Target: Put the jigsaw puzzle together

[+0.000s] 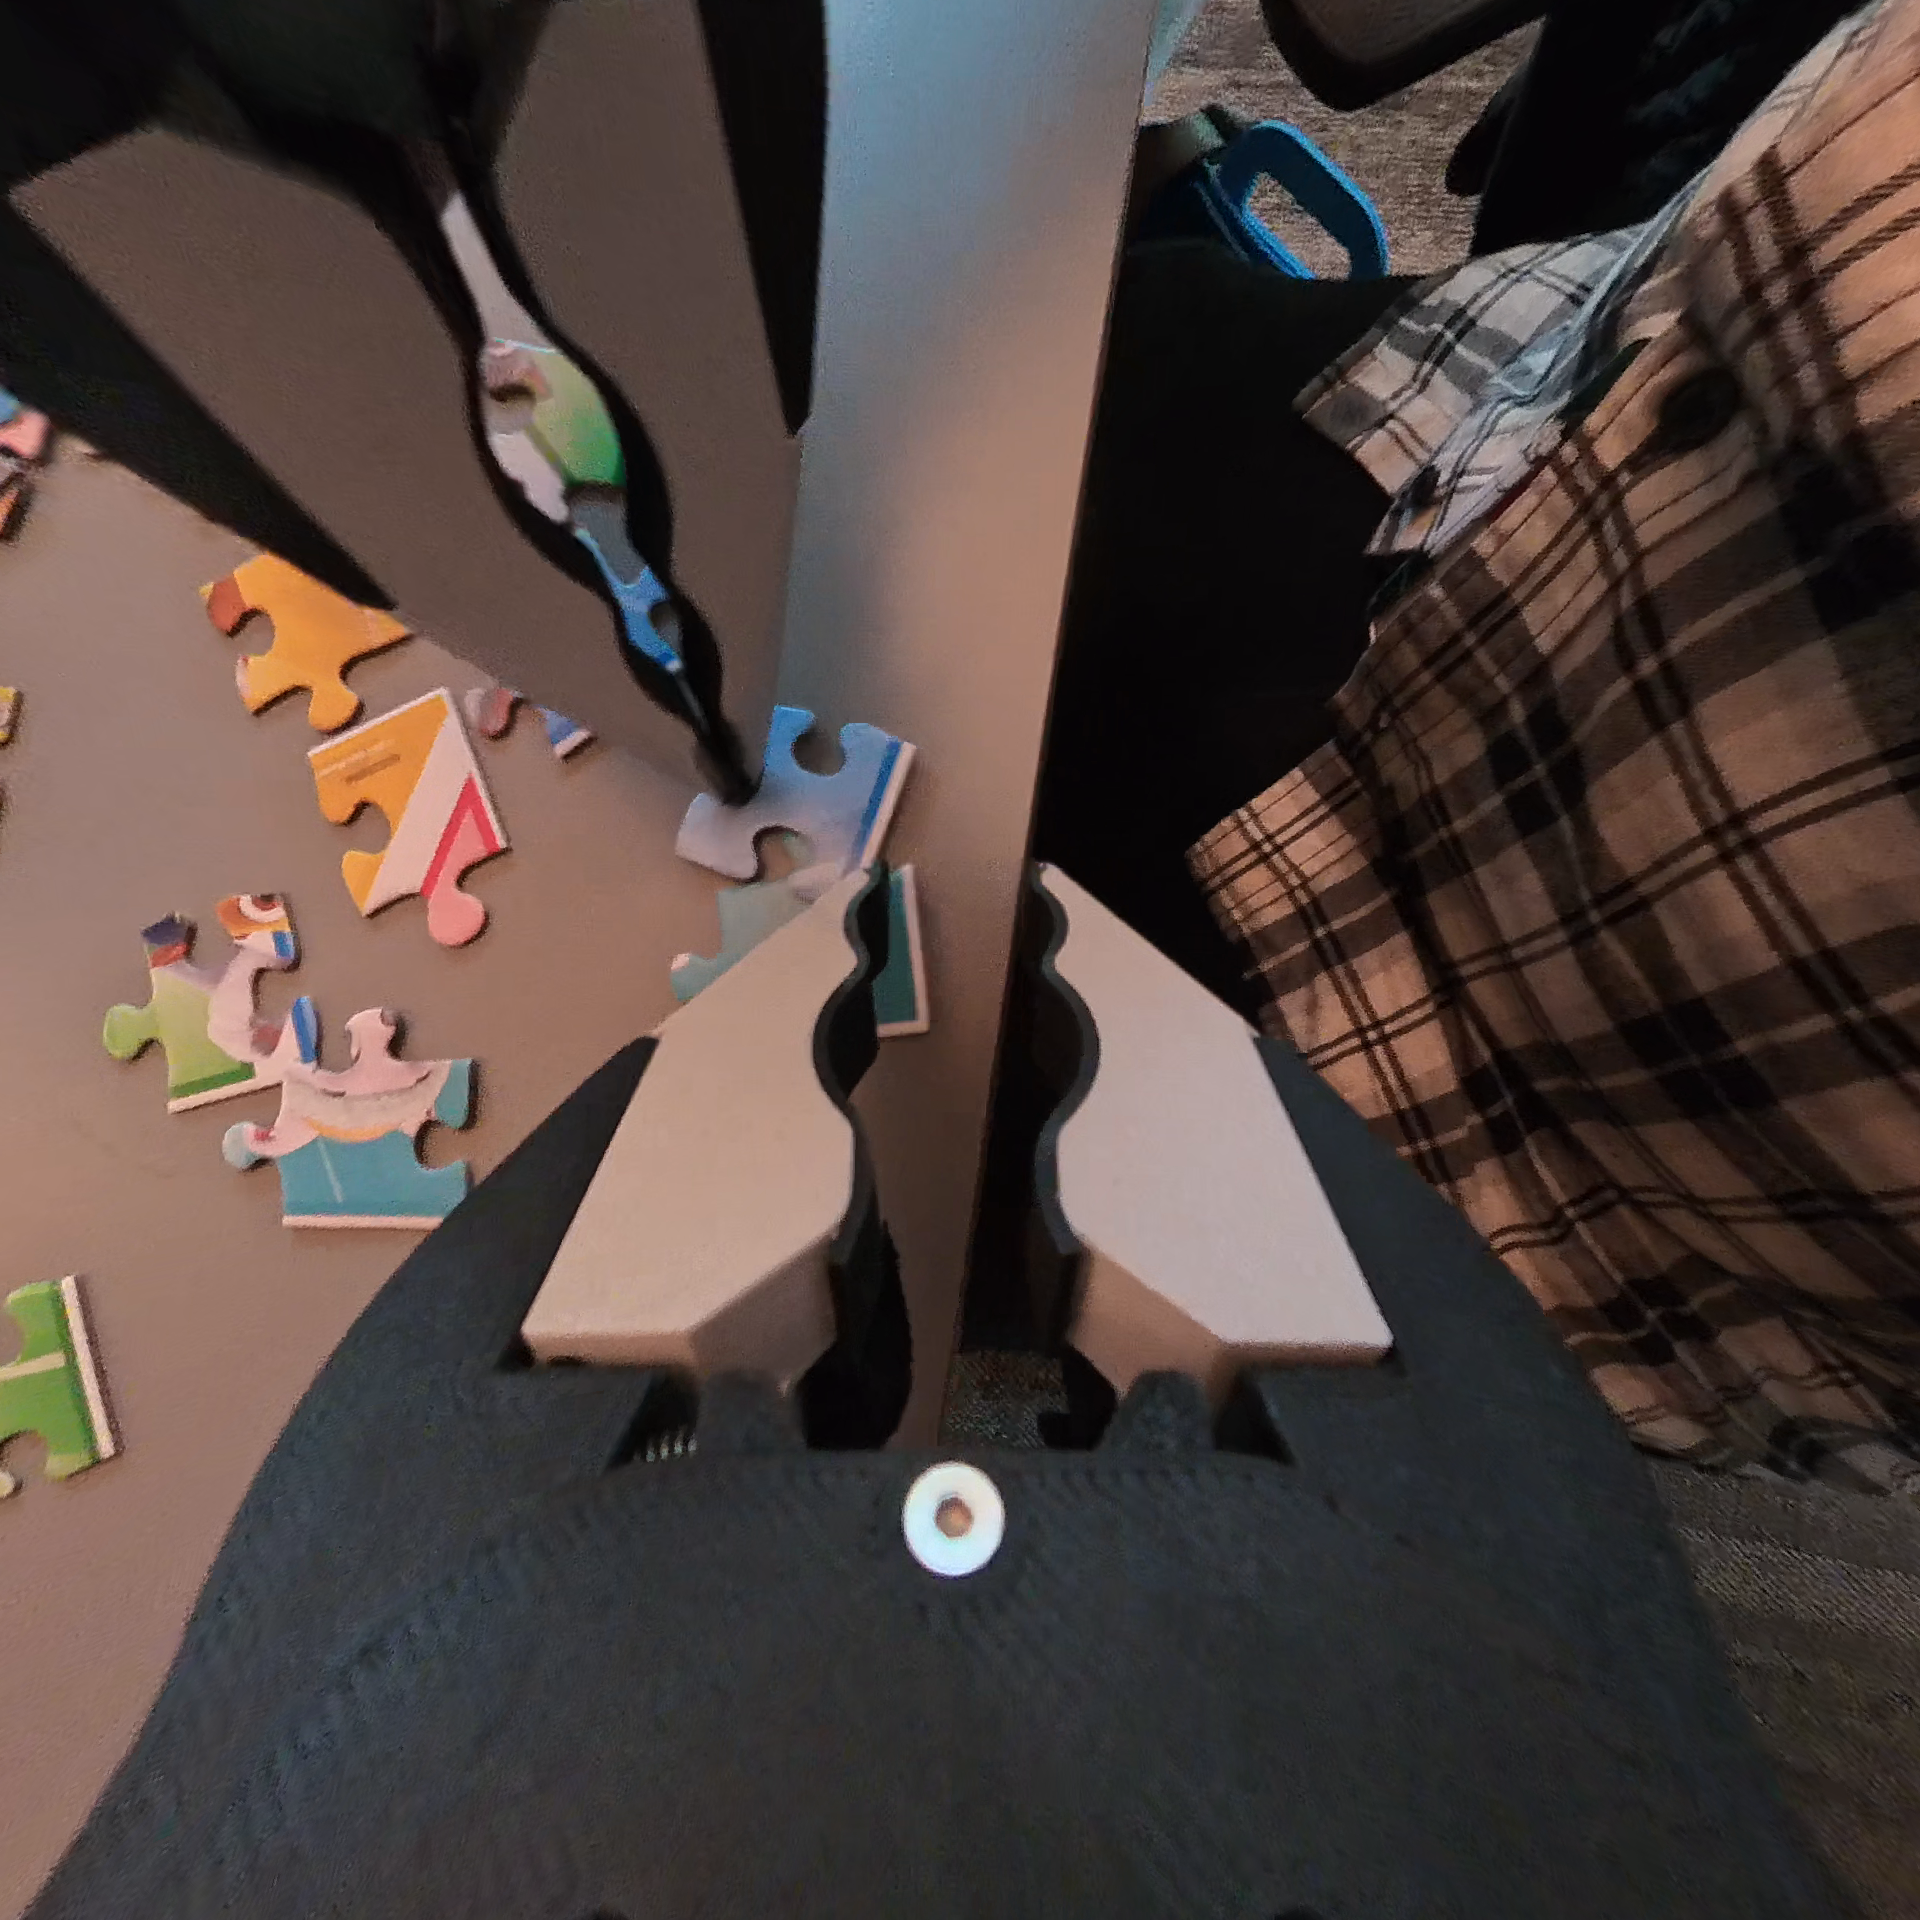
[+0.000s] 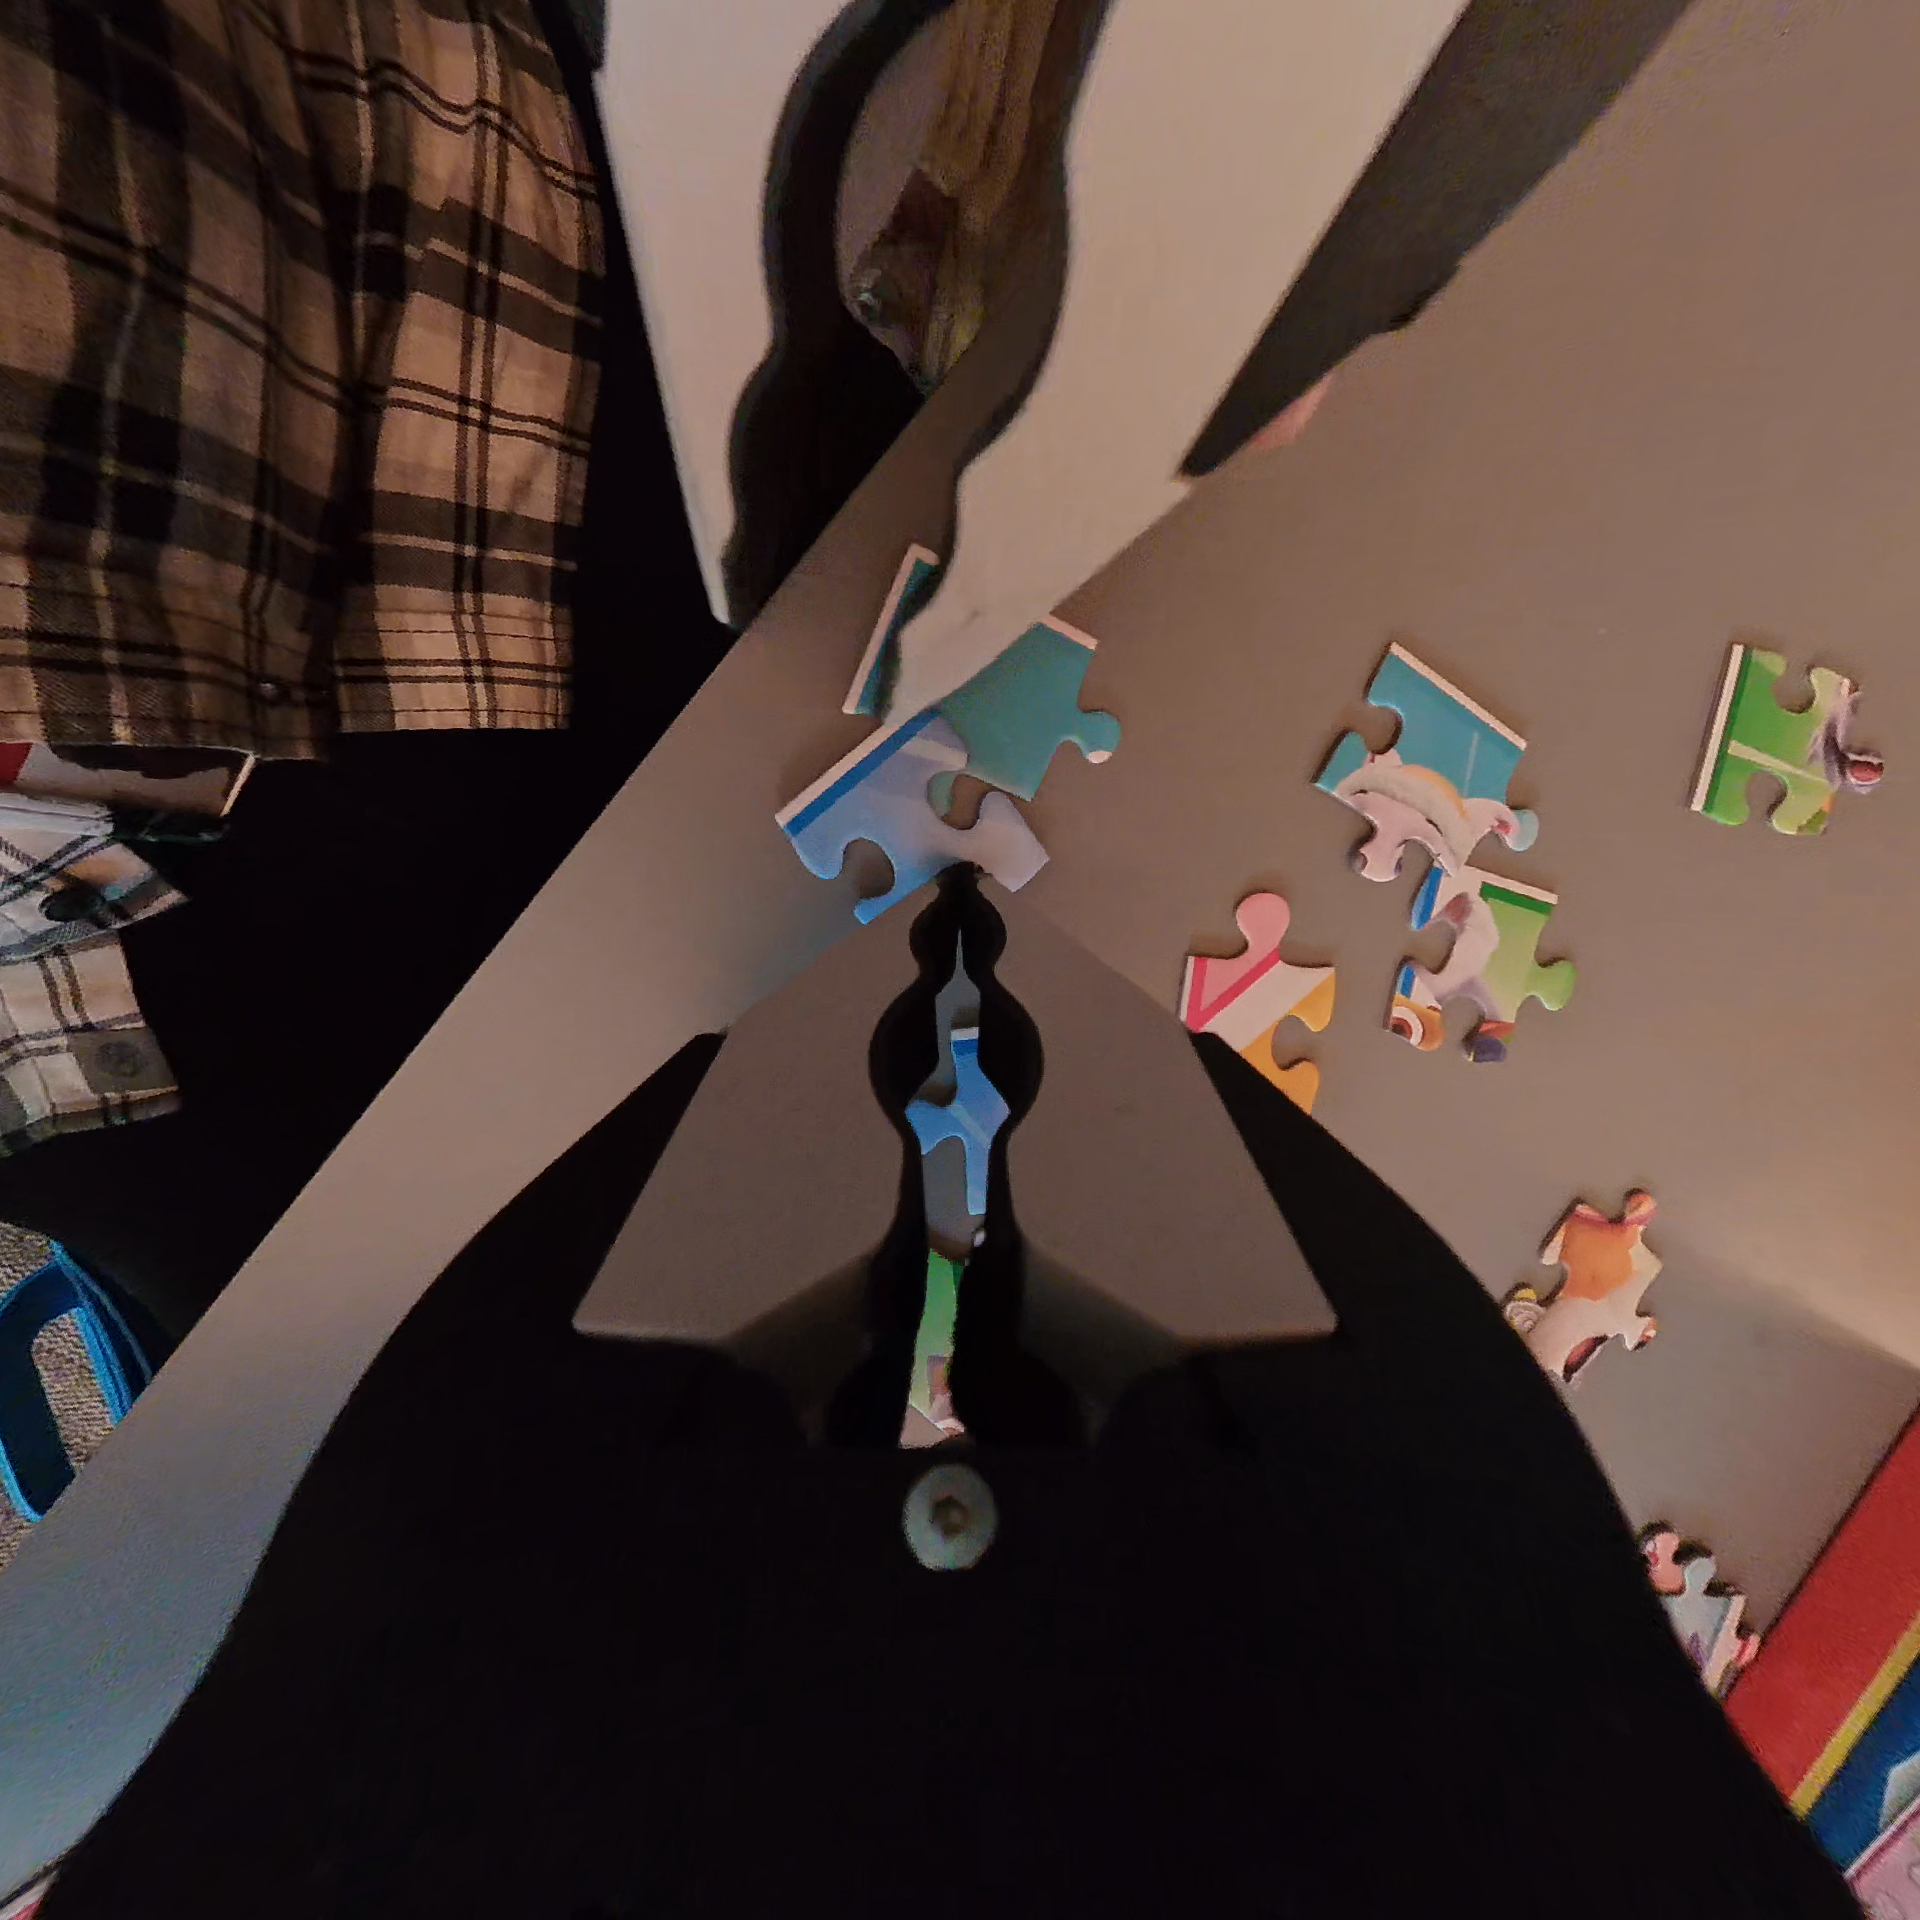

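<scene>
Right gripper [image 2: 961, 883] was closed, tips pressed on blue puzzle piece [image 2: 904, 821]; left gripper [image 1: 951, 883] was spread at table edge [image 1: 914, 1143], teal puzzle piece [image 2: 1023, 717] at 12 o'clock

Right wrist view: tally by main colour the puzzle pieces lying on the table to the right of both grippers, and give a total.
Teal piece: 1
Green pieces: 2
Orange-and-pink piece: 1
Orange piece: 1
Pink-and-pale-blue piece: 1
Total: 6
</scene>
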A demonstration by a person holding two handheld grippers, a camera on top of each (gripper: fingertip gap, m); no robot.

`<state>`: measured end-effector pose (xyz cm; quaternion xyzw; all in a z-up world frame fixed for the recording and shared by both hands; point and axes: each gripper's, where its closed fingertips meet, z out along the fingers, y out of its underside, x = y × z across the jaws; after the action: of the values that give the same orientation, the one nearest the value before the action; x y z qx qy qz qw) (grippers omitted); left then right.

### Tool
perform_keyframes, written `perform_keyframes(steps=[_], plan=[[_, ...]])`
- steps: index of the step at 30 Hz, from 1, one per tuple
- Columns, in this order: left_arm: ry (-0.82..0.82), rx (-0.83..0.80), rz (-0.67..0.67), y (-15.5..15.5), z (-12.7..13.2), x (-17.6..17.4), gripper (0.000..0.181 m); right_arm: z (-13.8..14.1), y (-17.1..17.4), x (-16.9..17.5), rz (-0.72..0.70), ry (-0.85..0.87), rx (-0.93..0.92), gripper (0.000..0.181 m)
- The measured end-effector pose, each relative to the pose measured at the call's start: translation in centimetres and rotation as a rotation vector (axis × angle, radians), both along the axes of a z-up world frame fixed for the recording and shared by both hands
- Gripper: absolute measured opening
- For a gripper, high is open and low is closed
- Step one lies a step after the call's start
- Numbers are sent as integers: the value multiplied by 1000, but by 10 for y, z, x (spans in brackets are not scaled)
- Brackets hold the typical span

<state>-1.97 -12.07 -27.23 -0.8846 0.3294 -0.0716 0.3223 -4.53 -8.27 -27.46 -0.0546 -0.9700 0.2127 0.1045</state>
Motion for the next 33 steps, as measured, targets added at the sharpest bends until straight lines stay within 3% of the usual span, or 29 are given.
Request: perform_keyframes(steps=[9,22,29,33], plan=[[9,19,-19,4,-1,12,26,0,-2,3,22,0,-16,0],[73,-10,95,-14,-2,-24,34,0,-4,8,74,11,-21,0],[6,-13,200,-18,-2,-35,49,0,-7,4,71,35,-15,0],[-16,-27,187,-16,-2,-35,48,0,-5,-4,63,62,2,0]])
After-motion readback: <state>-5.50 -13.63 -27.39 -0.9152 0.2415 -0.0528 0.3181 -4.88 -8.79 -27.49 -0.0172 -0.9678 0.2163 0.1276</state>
